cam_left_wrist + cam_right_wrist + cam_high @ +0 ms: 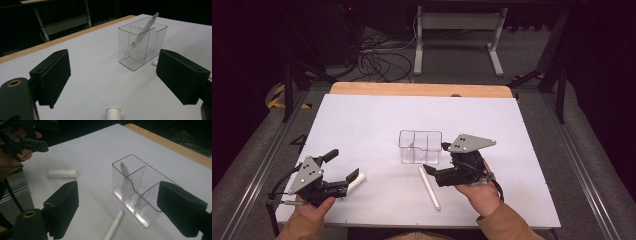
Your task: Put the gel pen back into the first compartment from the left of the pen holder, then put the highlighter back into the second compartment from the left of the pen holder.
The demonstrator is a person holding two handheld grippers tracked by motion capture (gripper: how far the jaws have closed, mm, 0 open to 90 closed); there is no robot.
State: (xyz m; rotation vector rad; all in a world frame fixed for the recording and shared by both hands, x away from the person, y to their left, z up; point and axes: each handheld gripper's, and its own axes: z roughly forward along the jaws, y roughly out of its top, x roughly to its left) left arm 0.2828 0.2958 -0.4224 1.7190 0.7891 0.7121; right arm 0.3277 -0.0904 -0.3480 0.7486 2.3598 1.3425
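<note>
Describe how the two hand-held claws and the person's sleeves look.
Both the left claw and the right claw are black, each topped by a grey three-cornered plate with dark dots. Their pads are flat black blocks. Dark cables trail behind. The sleeves are tan.

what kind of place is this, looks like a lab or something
Probably a lab or workshop set up for recording handling work: a white table with a wooden far edge, loose cables on a grey carpeted floor, and a metal desk frame behind it in the dark.

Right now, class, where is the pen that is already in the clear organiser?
In the left gripper view the pen leans tilted in an end compartment of the clear organiser, tip sticking above the rim; the organiser stands mid-table by the right gripper.
</note>
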